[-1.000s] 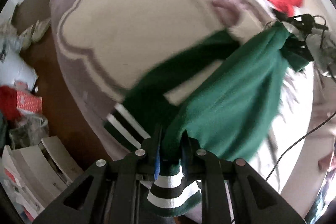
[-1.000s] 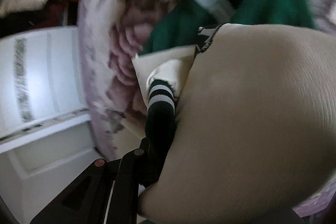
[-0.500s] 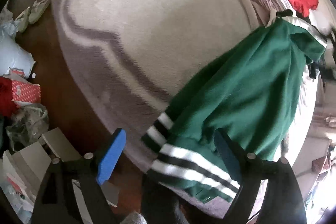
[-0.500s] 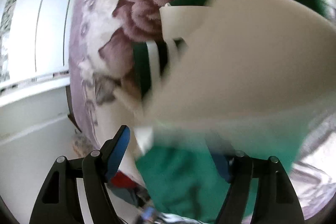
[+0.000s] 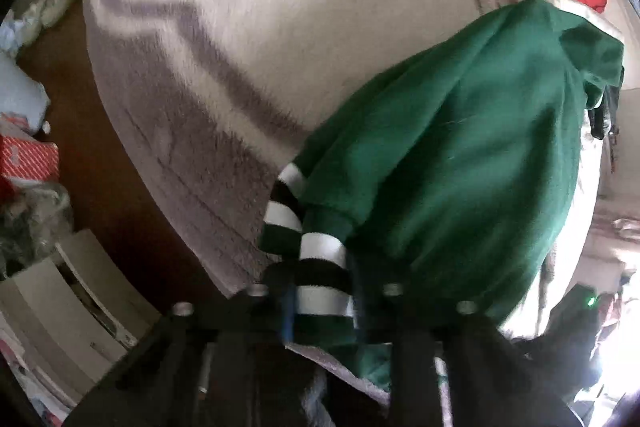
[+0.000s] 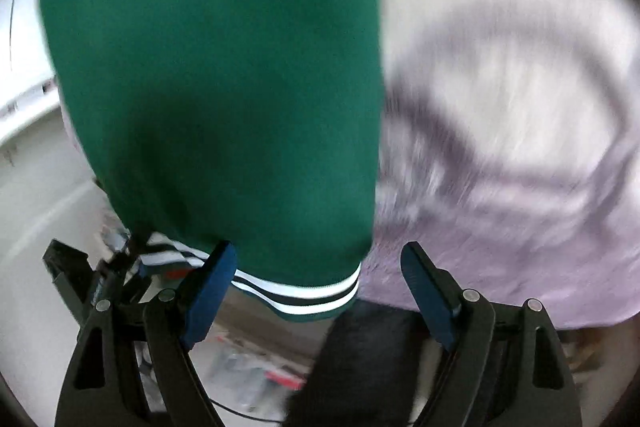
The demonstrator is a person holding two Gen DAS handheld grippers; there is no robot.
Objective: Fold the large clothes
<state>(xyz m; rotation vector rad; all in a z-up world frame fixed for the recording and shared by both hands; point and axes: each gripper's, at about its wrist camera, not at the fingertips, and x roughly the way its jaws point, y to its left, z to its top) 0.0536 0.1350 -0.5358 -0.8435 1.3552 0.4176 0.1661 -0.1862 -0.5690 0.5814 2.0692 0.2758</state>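
Left wrist: striped cuff (image 5: 320, 275) between fingers (image 5: 286, 311)

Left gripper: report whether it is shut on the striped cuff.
Shut on it. The left gripper has its jaws closing on the striped cuff of the green sweater, which emerges from between them.

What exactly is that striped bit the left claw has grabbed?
On the pale blanket lies a green jacket. At its near edge the left gripper pinches a knitted cuff. Its black and white bands set it apart from the plain green cloth.
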